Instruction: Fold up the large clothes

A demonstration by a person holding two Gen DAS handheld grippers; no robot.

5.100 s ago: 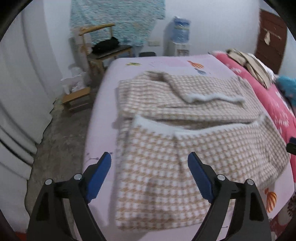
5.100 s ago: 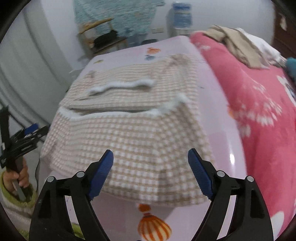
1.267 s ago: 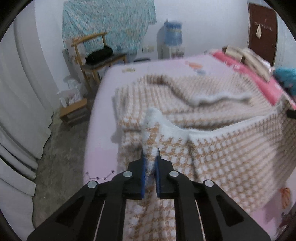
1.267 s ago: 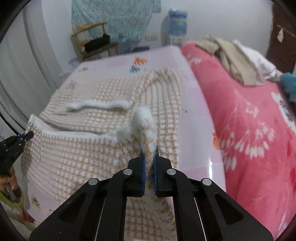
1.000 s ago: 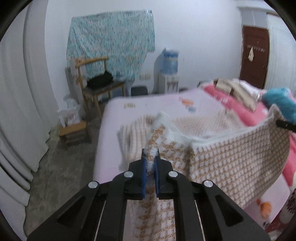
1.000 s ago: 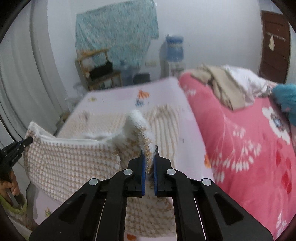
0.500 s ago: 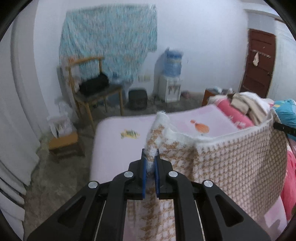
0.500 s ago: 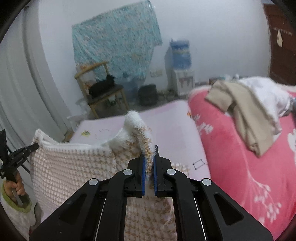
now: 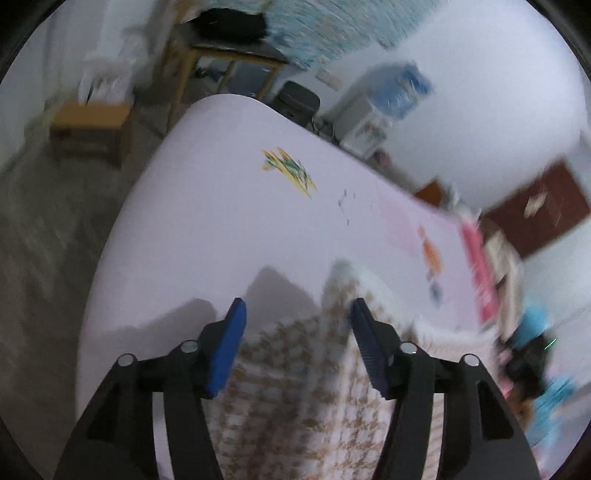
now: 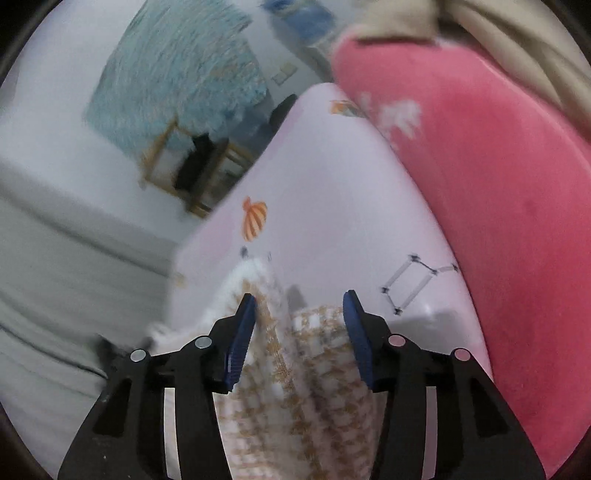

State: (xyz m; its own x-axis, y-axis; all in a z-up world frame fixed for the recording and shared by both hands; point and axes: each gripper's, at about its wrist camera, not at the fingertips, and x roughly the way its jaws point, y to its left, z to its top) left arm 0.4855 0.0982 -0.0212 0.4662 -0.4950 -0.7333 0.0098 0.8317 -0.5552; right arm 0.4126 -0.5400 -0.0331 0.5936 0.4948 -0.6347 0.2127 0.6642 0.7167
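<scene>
The beige-and-white checked garment (image 9: pixel 295 369) lies folded over on the lilac bed sheet (image 9: pixel 240 221), and its fluffy white edge reaches just past my fingers. In the left wrist view my left gripper (image 9: pixel 297 310) is opening, its blue pads apart. A loose corner of the cloth stands between them, and neither pad presses on it. In the right wrist view the right gripper (image 10: pixel 299 299) is opening too. The garment (image 10: pixel 314 369) sags between its pads, brushing the left one, and is not pinched. Both views are blurred and tilted.
A pink flowered blanket (image 10: pixel 498 184) with a heap of beige clothes (image 10: pixel 498 37) borders the sheet on the right. Past the bed's far end are a wooden chair (image 9: pixel 229 26), a low stool (image 9: pixel 88 125), a water dispenser (image 9: pixel 391 92) and a brown door (image 9: pixel 535 206).
Both grippers carried the garment's hem forward and down to the far part of the bed, rolling as they went. Their jaws, shut on the hem before, now stand apart, and the cloth has dropped.
</scene>
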